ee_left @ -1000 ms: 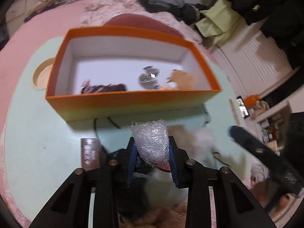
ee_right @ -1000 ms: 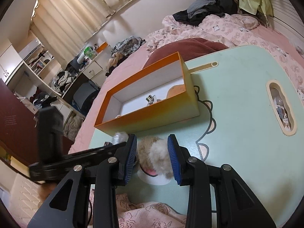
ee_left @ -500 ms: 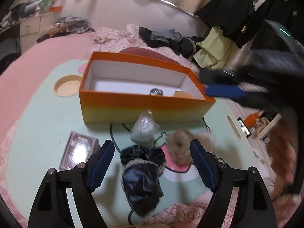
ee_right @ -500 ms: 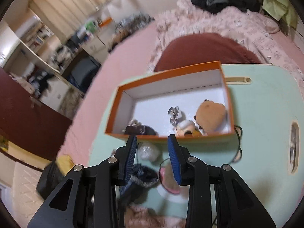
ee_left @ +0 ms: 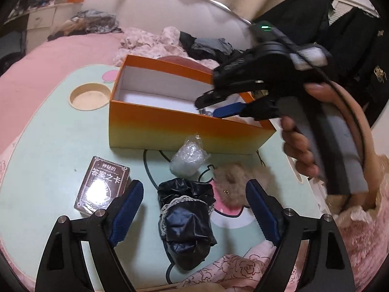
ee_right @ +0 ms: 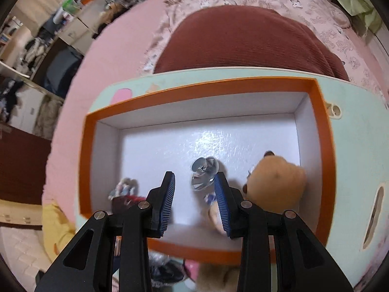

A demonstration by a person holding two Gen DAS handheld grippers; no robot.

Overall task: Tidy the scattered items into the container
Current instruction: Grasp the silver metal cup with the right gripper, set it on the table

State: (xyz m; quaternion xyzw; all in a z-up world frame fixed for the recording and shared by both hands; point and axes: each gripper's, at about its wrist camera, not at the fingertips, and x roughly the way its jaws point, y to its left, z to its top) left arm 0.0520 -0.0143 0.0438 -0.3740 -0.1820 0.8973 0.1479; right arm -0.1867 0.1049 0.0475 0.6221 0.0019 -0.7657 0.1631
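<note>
An orange box [ee_left: 175,126] with a white inside stands on the pale green table [ee_left: 43,146]. In front of it lie a clear plastic wad [ee_left: 188,157], a black bag with lace trim [ee_left: 186,216], a fluffy tan pom-pom [ee_left: 238,182] and a brown card deck [ee_left: 102,186]. My left gripper [ee_left: 192,209] is open and empty, low over the black bag. My right gripper [ee_right: 194,199] is open and empty above the box [ee_right: 325,131]; it also shows in the left wrist view [ee_left: 228,108]. Inside the box lie a metal piece [ee_right: 203,172], a tan plush [ee_right: 277,185] and a dark item [ee_right: 122,198].
A round cup recess [ee_left: 88,97] is sunk in the table's left side, and a slot [ee_right: 373,209] at its right. A maroon cushion [ee_right: 243,39] and pink bedding [ee_left: 48,56] lie behind the table. Clothes are piled at the back.
My left gripper let go of the plastic wad, opened wide and pulled back. My right gripper left the pom-pom on the table and moved up over the box.
</note>
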